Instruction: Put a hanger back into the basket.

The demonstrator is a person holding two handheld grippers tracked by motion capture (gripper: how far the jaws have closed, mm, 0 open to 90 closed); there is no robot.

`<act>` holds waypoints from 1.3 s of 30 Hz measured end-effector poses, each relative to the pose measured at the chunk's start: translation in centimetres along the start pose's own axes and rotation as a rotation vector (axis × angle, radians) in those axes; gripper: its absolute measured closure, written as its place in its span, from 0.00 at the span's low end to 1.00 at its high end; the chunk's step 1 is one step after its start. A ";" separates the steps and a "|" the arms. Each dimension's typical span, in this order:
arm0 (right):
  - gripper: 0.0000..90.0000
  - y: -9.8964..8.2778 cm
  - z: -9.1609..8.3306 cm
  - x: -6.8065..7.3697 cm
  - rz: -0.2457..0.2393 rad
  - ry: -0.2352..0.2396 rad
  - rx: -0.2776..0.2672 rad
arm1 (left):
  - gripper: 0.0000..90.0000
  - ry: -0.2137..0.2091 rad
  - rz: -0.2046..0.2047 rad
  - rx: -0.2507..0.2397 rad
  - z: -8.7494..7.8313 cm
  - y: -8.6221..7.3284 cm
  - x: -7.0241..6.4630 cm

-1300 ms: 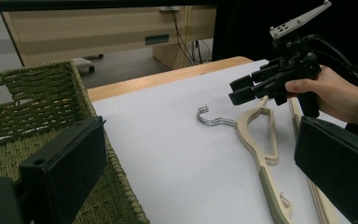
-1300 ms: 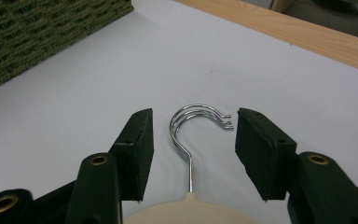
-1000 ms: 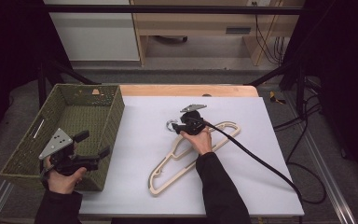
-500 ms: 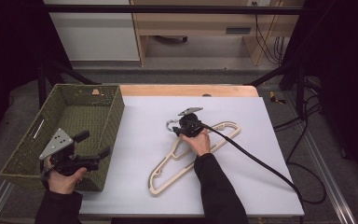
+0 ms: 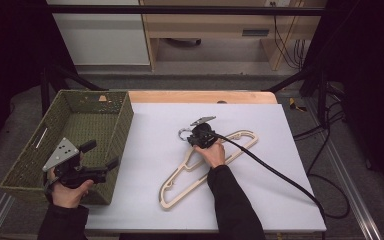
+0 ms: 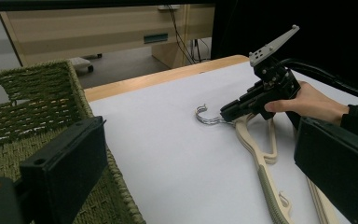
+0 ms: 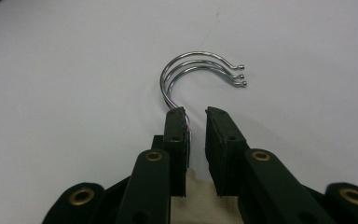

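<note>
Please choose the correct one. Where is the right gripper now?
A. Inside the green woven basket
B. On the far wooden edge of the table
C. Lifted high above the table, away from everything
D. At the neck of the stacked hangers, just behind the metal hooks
D: the right gripper has its jaws low on either side of the hangers' neck, with the metal hooks curving out just ahead.

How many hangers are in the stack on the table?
3, judging by the three metal hooks in the right gripper view. All lie stacked on the white table, necks at the right gripper, bodies trailing toward the person. More could be hidden underneath.
</note>
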State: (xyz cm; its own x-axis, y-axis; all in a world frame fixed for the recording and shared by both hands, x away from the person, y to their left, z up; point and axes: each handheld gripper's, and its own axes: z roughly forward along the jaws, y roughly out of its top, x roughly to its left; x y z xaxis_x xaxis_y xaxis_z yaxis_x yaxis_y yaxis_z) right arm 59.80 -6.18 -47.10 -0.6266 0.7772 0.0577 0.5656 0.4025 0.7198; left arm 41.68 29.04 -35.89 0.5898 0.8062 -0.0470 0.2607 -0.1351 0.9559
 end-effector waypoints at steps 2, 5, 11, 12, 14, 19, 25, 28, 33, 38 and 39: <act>0.89 0.0 0.0 0.0 -0.003 0.003 -0.001 | 0.03 0.000 0.003 0.004 0.0 0.0 0.0; 0.90 -0.1 0.1 0.0 0.008 0.008 0.002 | 0.03 0.000 0.002 0.006 0.0 0.0 0.0; 0.97 0.0 0.2 0.0 0.030 0.023 0.005 | 0.03 -0.001 0.004 0.009 0.1 -0.1 0.0; 0.97 0.0 0.2 0.0 0.030 0.023 0.005 | 0.03 -0.001 0.004 0.010 0.1 -0.1 0.0; 0.98 0.0 0.1 -0.1 0.039 0.027 0.005 | 0.03 0.000 0.003 0.010 0.1 -0.1 0.0; 0.99 0.0 0.2 -0.1 0.048 0.025 0.001 | 0.03 0.001 0.004 0.008 0.1 -0.1 0.0; 0.99 0.1 0.0 -0.1 0.044 0.015 -0.003 | 0.03 0.002 0.008 0.010 0.2 -0.1 -0.1; 0.99 0.2 -0.2 -0.1 0.049 0.017 -0.005 | 0.03 0.001 0.007 0.009 0.2 0.0 -0.2; 0.99 0.4 -0.7 -0.1 0.032 0.014 -0.021 | 0.03 -0.003 0.013 0.008 0.2 0.1 -0.4; 0.99 0.5 -1.3 0.0 0.012 0.015 -0.056 | 0.04 -0.022 0.028 0.015 0.5 0.3 -1.3; 0.99 0.6 -1.5 0.0 0.009 0.024 -0.061 | 0.04 -0.028 0.034 0.020 0.8 0.3 -1.6</act>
State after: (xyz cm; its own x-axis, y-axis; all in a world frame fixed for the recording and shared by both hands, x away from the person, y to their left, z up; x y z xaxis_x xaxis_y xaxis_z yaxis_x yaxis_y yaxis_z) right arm 59.30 -6.71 -45.62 -0.6350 0.7683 0.0804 0.5378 0.3650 0.7600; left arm 41.42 27.25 -35.71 0.6198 0.7844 -0.0228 0.2548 -0.1736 0.9513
